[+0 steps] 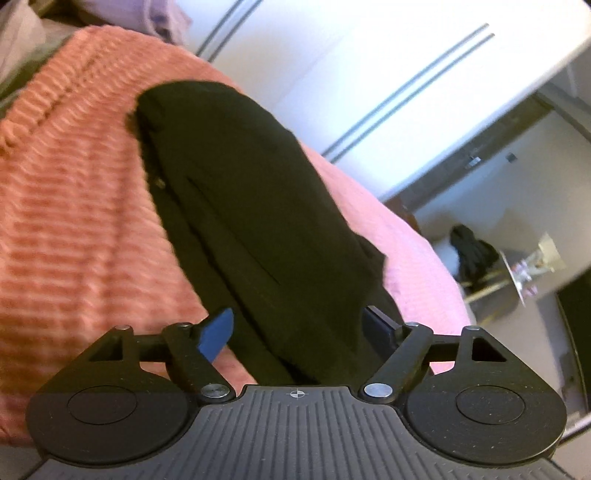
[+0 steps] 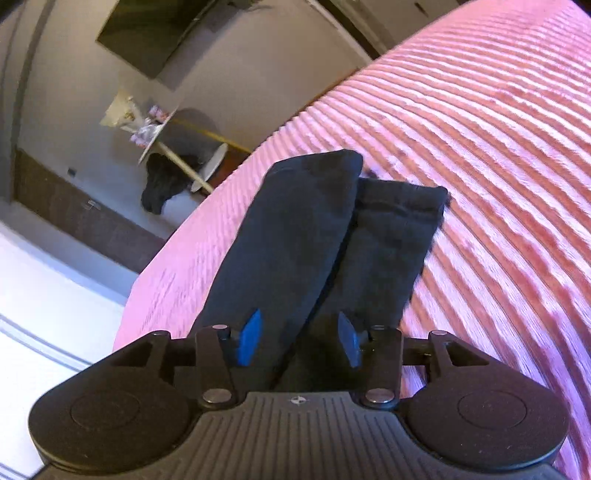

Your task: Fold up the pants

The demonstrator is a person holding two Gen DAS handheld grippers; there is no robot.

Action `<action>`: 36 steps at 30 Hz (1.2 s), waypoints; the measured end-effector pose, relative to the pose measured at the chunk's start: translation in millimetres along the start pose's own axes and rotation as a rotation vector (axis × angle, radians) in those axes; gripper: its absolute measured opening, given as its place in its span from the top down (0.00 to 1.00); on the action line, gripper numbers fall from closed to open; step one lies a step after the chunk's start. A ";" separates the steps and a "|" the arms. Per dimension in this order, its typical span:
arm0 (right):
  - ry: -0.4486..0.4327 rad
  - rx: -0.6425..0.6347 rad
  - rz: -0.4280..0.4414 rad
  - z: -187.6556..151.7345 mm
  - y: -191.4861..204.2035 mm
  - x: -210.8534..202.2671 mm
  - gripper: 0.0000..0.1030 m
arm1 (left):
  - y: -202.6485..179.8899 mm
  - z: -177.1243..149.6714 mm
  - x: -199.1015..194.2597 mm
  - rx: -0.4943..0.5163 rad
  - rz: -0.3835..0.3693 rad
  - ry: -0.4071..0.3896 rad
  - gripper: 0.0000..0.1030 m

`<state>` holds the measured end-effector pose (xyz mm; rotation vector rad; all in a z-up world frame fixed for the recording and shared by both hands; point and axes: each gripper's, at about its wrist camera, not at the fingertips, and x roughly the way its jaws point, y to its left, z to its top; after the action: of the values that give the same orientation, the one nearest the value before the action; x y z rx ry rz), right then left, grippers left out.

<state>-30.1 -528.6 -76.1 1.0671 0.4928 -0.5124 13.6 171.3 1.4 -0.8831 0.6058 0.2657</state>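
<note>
Black pants (image 1: 251, 206) lie folded on the pink ribbed bedspread (image 1: 74, 206), between both grippers' released fingers (image 1: 216, 332).

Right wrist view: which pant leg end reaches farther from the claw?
The left leg, lying on top; its cuff end extends farther up the pink bedspread than the right leg beside it.

You have a pink ribbed blanket (image 2: 498, 155); beyond its edge, a small round table (image 2: 159, 142), a dark screen (image 2: 147, 33) above
</note>
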 end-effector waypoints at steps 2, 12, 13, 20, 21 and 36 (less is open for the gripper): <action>-0.006 0.022 -0.011 6.4 0.0 10.5 0.55 | 8.7 8.7 3.7 -0.008 -0.010 0.012 0.16; 0.009 0.127 0.042 15.5 -7.7 32.9 0.83 | 44.4 46.4 77.2 -0.100 0.021 0.098 0.30; 0.018 0.127 0.044 16.2 -10.3 33.9 0.93 | 47.0 47.7 83.0 -0.104 0.018 0.106 0.30; 0.025 0.108 0.046 16.1 -9.8 37.0 0.90 | 56.7 53.1 106.2 -0.142 0.036 0.119 0.37; 0.024 0.114 0.049 16.4 -8.2 40.3 0.89 | 58.7 53.8 109.0 -0.164 0.031 0.117 0.38; -0.172 -0.424 -0.003 -4.1 64.7 -27.6 0.97 | 48.1 75.7 58.7 -0.040 0.019 0.039 0.86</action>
<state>-12.6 -495.4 -16.4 0.6107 0.4272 -0.4711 67.8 259.0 -28.0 -0.9237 0.6474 0.2788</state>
